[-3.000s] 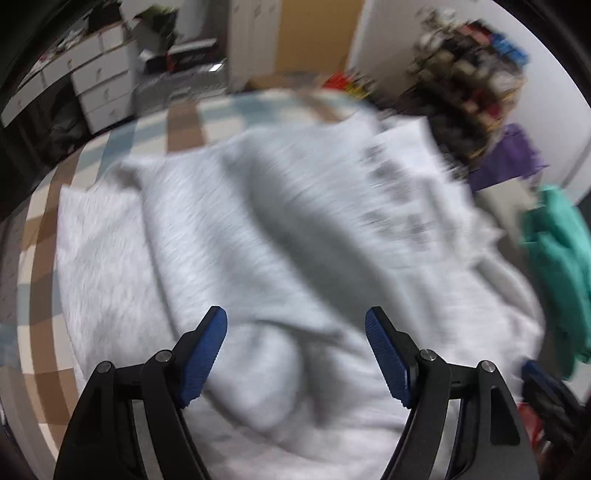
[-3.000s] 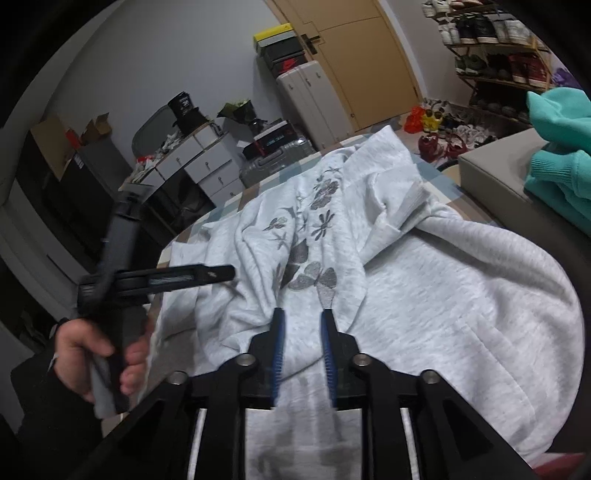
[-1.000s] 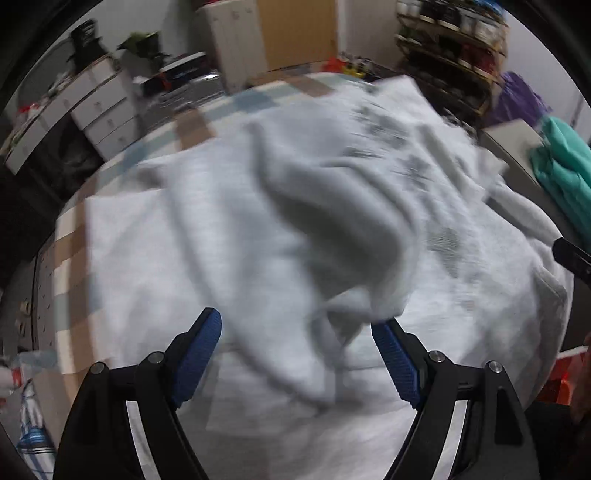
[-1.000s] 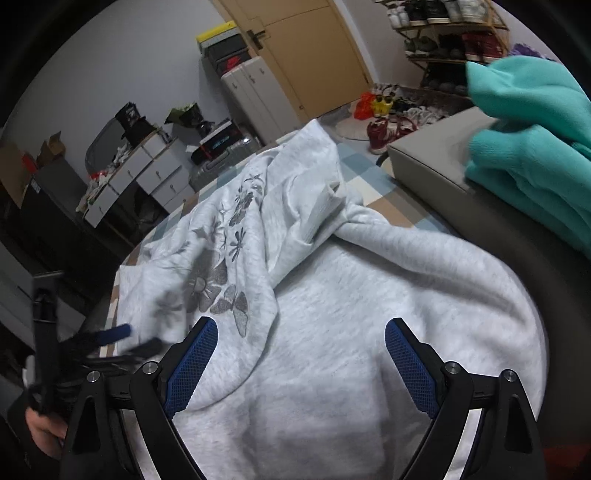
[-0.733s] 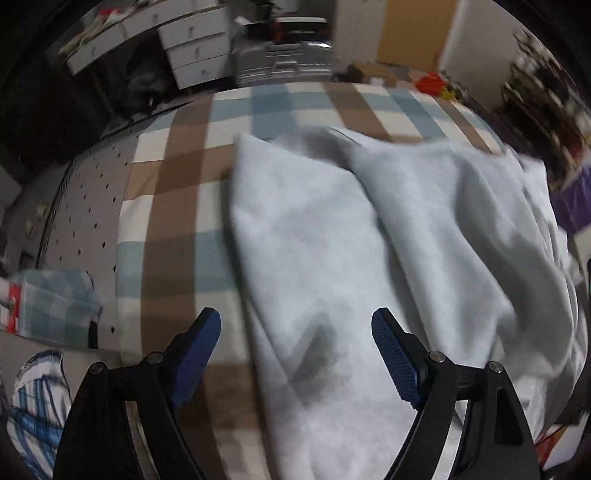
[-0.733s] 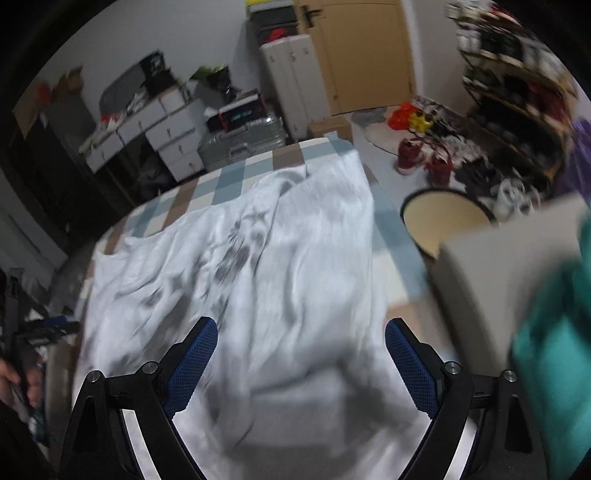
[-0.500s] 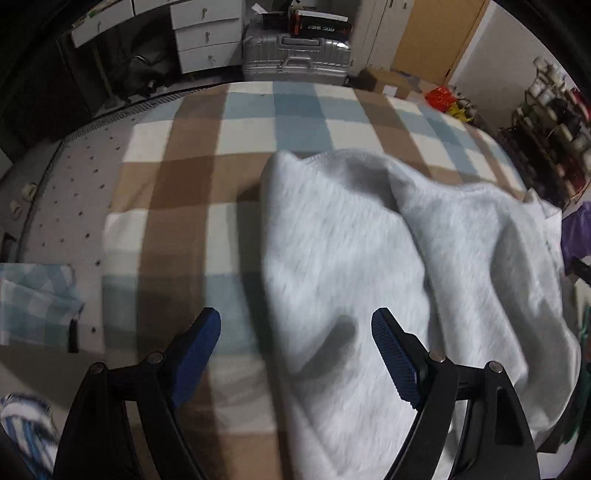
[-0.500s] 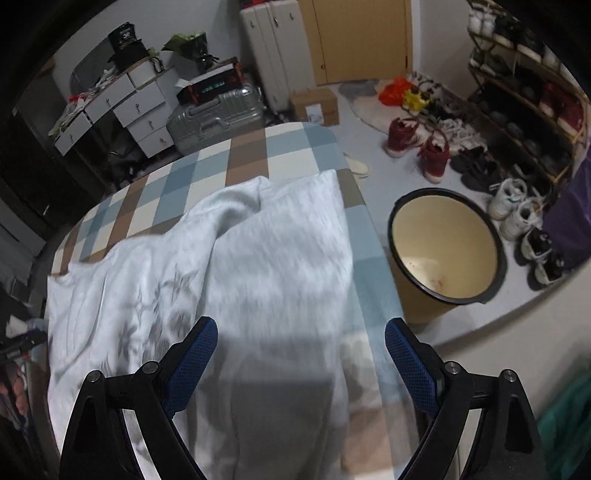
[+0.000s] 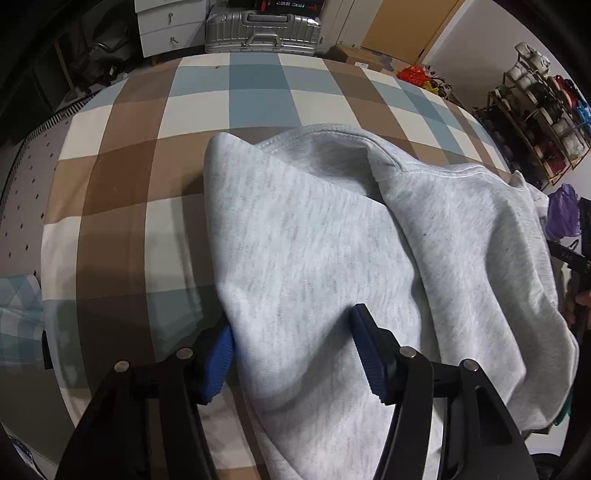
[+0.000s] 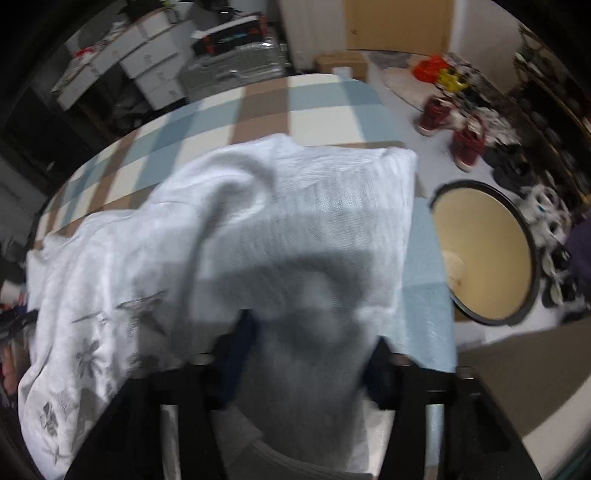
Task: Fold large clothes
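A light grey sweatshirt (image 9: pixel 314 240) lies rumpled on a bed with a brown, blue and cream checked cover (image 9: pixel 122 184). My left gripper (image 9: pixel 291 350) points down at the garment's left edge. Its jaws are closing, with a raised fold of the cloth between the blue pads (image 9: pixel 221 354). In the blurred right wrist view the sweatshirt (image 10: pixel 314 206) shows grey flower prints at the lower left. My right gripper (image 10: pixel 310 354) is over its right edge near the side of the bed cover (image 10: pixel 325 110). Its jaws are closing too, with bunched cloth between them.
A round cream bin (image 10: pixel 484 254) stands on the floor right of the bed, with red shoes (image 10: pixel 465 144) beyond it. Past the bed's far end are a silver suitcase (image 9: pixel 262 29), white drawers (image 9: pixel 166 22) and a shoe rack (image 9: pixel 546 110). A hand (image 9: pixel 578 306) shows at the right edge.
Both grippers swung outward, the left to the sweatshirt's left edge and the right to its right edge, then came down. Both pairs of jaws have narrowed around the cloth.
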`<state>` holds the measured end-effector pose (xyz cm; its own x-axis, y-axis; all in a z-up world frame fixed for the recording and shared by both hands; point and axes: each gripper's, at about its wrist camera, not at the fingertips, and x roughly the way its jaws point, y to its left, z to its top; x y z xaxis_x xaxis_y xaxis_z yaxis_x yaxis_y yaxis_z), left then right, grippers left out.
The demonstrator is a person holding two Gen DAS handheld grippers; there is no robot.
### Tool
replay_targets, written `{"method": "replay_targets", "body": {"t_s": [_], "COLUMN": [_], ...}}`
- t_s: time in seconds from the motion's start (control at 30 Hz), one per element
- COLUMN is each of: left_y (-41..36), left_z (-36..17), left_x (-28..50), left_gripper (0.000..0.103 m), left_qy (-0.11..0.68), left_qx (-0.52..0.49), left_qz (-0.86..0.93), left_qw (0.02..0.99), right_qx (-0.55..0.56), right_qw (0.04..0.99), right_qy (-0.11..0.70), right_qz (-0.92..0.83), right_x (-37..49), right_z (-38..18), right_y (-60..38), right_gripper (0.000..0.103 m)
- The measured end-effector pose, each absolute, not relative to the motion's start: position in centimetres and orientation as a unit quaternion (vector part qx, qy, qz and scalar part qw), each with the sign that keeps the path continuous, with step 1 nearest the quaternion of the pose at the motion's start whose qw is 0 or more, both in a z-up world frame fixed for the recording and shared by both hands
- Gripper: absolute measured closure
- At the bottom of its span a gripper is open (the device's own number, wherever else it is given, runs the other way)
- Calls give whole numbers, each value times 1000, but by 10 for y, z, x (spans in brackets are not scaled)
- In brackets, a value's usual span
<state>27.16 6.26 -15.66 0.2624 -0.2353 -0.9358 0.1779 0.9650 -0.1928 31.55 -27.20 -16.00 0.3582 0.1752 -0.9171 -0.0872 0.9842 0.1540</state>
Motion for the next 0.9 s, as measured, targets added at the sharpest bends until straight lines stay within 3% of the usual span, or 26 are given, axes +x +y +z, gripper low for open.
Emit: {"method": "replay_targets", "body": {"t_s": [0.1,0.17,0.57,0.63,0.7,0.9], "left_y": [59,57,45,45,45,61], "left_z": [-157,-157,-161,-162,-160,-129], "left_x": [282,290,364,375,375,311], "left_gripper": [49,57,58,58,58,58], "left_qy": [592,597,604,606,602,559], "left_qx": [-8,-2,51,44,45,52], "left_qz": [-125,-132,-107,-99,-88,-73], "left_qw": [796,791,788,788,792,824], "right_qx": [3,0,-6,-6,1,-7], "right_qw": [826,824,849,858,862,883], "right_qy": [558,561,528,513,507,468], "right_qz": [77,78,27,9,-2,20], "right_x": [319,326,393,400,402,337], "right_z": [-160,-160,-161,-162,-161,-116], "right_y": [-260,-259,-243,-245,-251,-261], "right_gripper": [73,75,74,68,56,51]}}
